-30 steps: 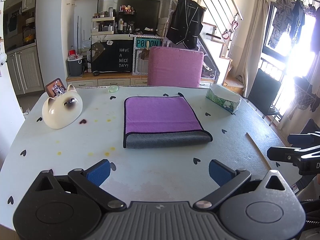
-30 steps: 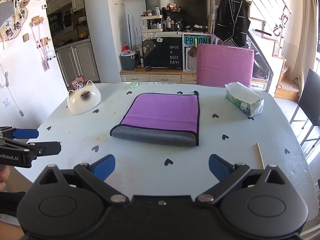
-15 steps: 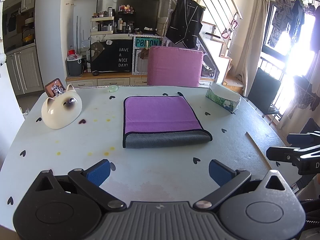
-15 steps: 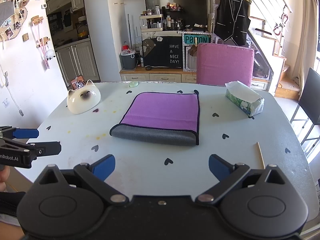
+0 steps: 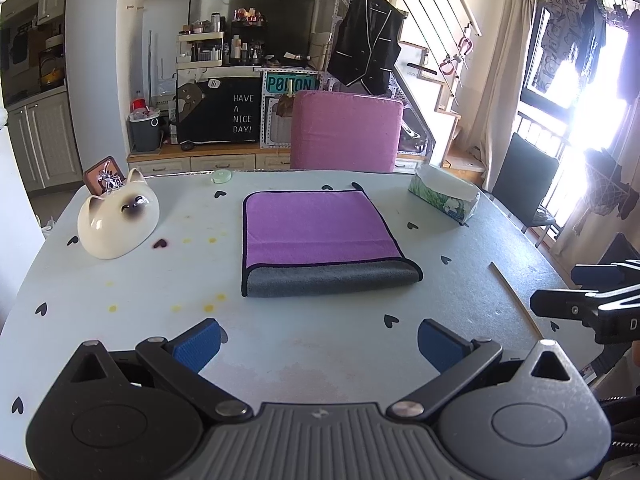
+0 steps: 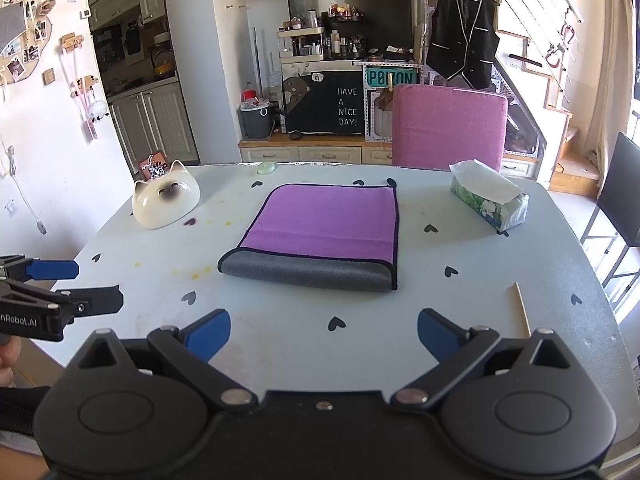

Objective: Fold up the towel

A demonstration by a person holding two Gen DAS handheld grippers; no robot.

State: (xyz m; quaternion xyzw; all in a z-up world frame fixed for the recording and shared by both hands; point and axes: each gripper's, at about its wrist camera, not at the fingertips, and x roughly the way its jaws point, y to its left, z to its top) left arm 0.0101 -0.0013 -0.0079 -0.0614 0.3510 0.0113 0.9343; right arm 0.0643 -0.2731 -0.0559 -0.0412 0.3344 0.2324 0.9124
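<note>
Beside the folded towel (image 5: 320,240): cat figurine (image 5: 118,224), tissue box (image 5: 444,198).

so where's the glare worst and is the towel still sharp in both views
Left wrist view: the window at the right blows out to white and washes over the hanging clothes; the towel is sharp. Right wrist view: even light, only a bright strip at the right edge; the towel is crisp. Both views bend straight lines at the edges.
</note>
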